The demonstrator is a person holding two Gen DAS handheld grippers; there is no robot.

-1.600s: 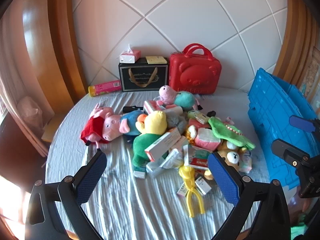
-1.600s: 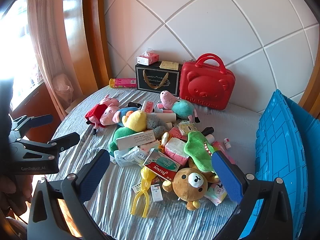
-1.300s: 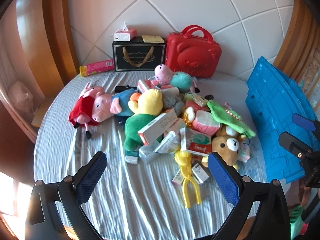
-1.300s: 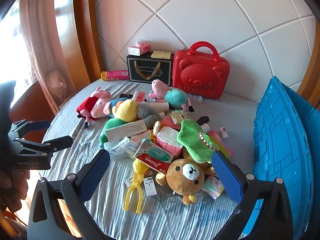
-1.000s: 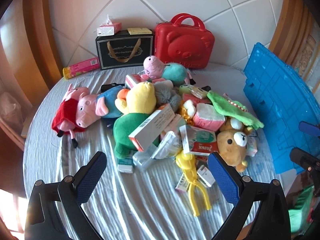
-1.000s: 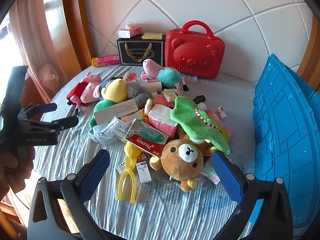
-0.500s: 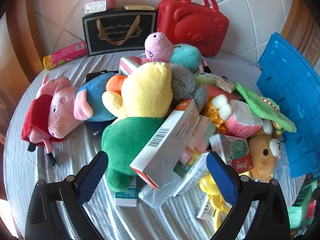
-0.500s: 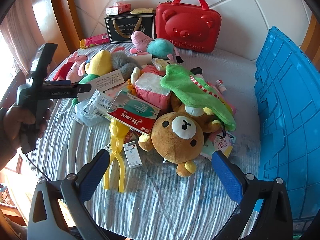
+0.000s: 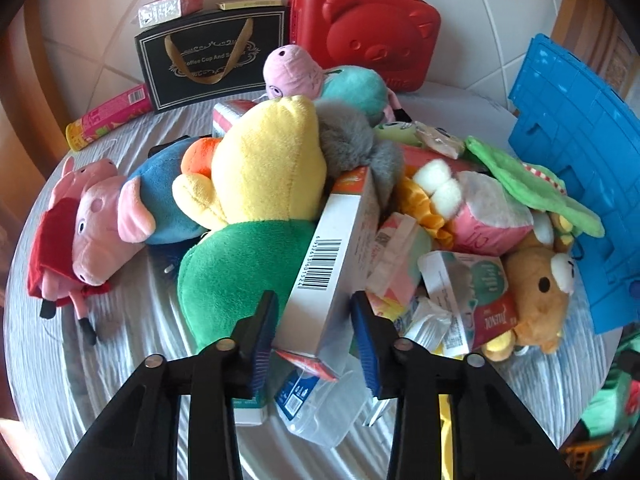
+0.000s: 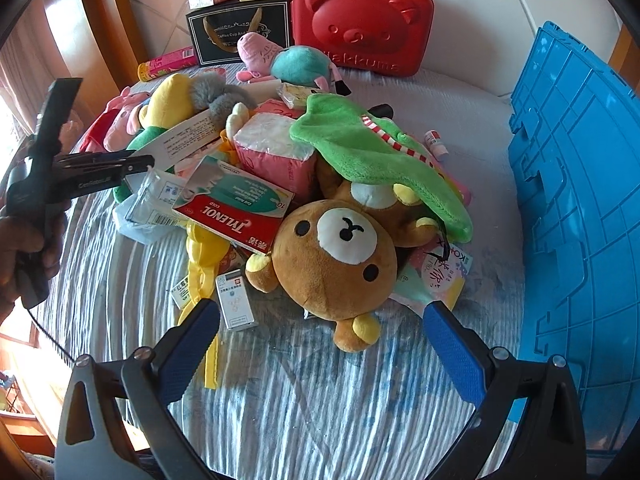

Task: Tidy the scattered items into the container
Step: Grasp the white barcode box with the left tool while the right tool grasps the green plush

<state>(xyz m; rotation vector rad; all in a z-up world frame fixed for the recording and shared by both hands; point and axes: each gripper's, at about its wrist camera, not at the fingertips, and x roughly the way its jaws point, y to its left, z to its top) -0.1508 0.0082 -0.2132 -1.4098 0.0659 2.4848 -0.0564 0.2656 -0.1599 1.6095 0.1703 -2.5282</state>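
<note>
White box [image 9: 336,264] sits pinched between left tongs [image 9: 314,332], atop the toy heap, green plush [image 9: 240,272] touching its left. Right tongs [image 10: 320,344] gape wide, bare sheet between, bear [image 10: 340,256] just ahead. Blue crate [image 10: 580,184] on their right.

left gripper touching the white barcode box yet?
Touching. In the left wrist view, the left gripper has both blue pads pressed against opposite sides of the white barcode box, with no visible gap on either side.
</note>
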